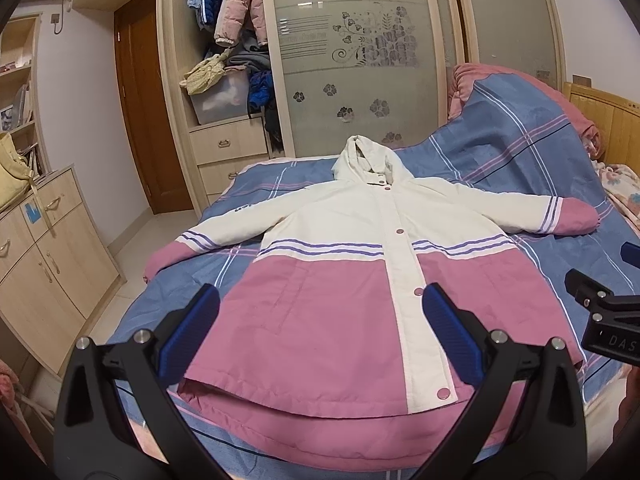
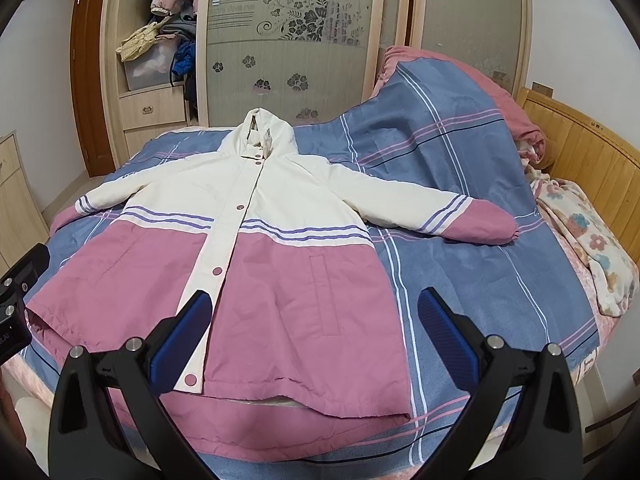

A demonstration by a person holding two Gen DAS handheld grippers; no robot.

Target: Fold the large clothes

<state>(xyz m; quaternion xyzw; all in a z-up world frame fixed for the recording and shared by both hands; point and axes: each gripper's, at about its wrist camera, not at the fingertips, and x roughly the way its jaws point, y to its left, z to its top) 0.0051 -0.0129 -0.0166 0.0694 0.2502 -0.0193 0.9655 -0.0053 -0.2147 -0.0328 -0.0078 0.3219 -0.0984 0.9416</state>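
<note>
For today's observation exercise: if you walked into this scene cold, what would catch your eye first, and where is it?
First, the pink-and-white hooded jacket, spread flat and snapped shut on the blue plaid bed, sleeves out to both sides. Next, the open left gripper and right gripper above its hem, holding nothing. Behind, the wardrobe stands open, stuffed with clothes.

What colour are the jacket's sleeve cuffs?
Pink, below purple stripes; the cuff shows best in the right wrist view.

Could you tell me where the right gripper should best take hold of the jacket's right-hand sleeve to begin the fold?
Probably at the pink cuff of the jacket, coming from above on the outer side: the sleeve lies flat, stretched outward on the bedsheet, its end free. The right gripper is open.
</note>
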